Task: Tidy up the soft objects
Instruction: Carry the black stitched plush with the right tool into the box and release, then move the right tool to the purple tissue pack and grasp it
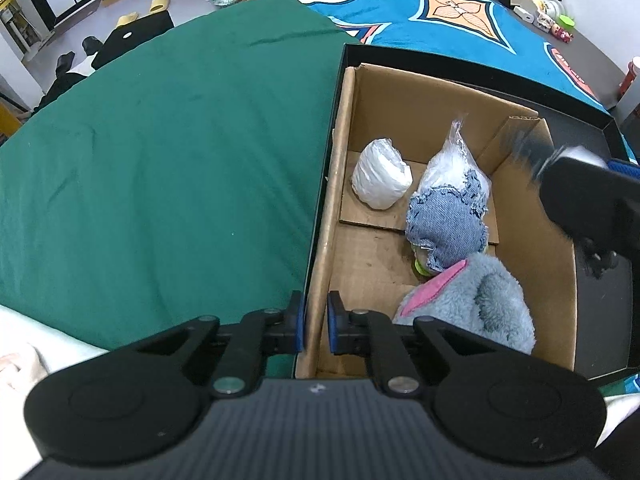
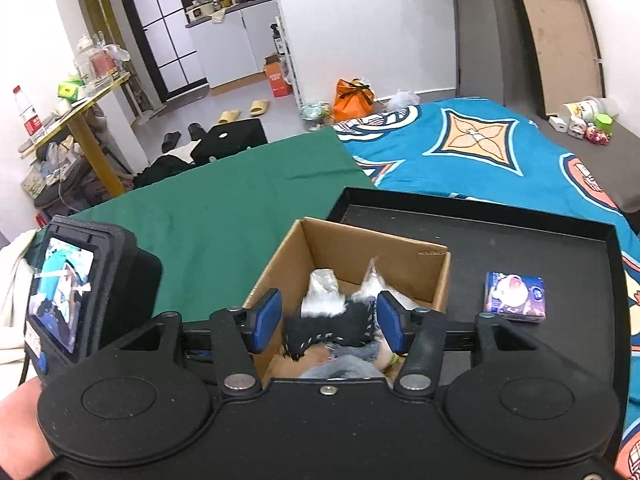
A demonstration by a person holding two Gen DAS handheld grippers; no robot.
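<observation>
A cardboard box (image 1: pixel 400 92) stands in a black tray (image 1: pixel 580 132) on the bed. In it lie a white wrapped bundle (image 1: pixel 382 180), a clear bag (image 1: pixel 452 168), a denim pouch (image 1: pixel 444 228) and a blue-pink plush (image 1: pixel 480 304). My left gripper (image 1: pixel 315 326) is shut on the box's left wall. My right gripper (image 2: pixel 328 318) is open above the box (image 2: pixel 288 256), and a dark stitched cloth piece (image 2: pixel 332 330), blurred, is below its pads without touching them. The right gripper body (image 1: pixel 592 204) shows blurred over the box's right side.
A green cloth (image 1: pixel 160 152) covers the bed left of the box, a blue patterned blanket (image 1: pixel 460 12) behind it. A small purple packet (image 2: pixel 514 298) lies in the tray (image 2: pixel 520 240) right of the box. Clutter, slippers and bags lie on the floor beyond.
</observation>
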